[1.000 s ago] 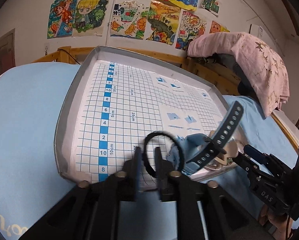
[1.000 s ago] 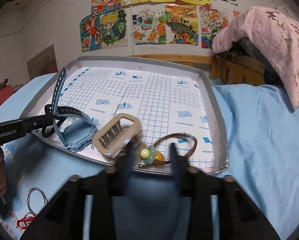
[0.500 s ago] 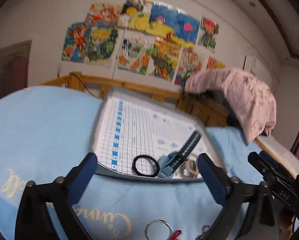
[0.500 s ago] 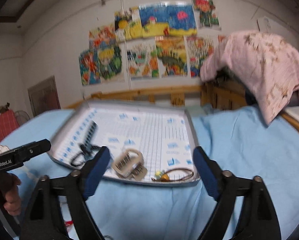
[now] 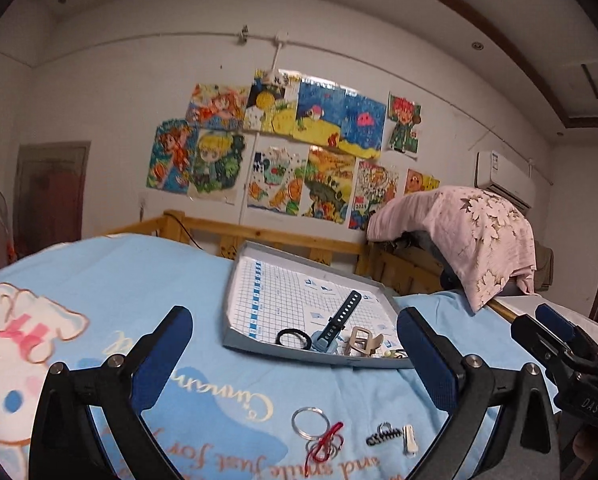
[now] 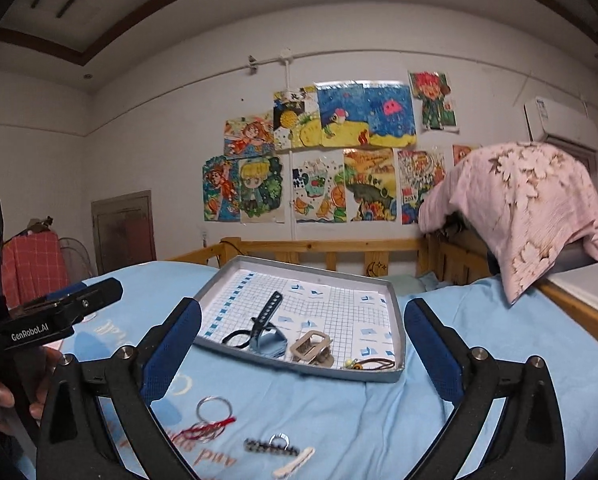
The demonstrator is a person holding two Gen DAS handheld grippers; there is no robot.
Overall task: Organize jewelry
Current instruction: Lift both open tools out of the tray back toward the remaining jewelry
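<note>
Jewelry tray [image 5: 235, 312] sits on blue bedsheet [image 5: 147, 280] — drawings [image 5: 291, 148] cover wall.

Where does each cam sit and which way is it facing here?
Left wrist: on the left gripper, facing across the blue bed toward the tray and wall drawings; own open jaws frame the view, right gripper at the right edge.
Right wrist: on the right gripper, same heading; own jaws opening with nothing between them, left gripper and a hand at left.
Shared: tray, watch strap, metal ring on the sheet, pink blanket.
</note>
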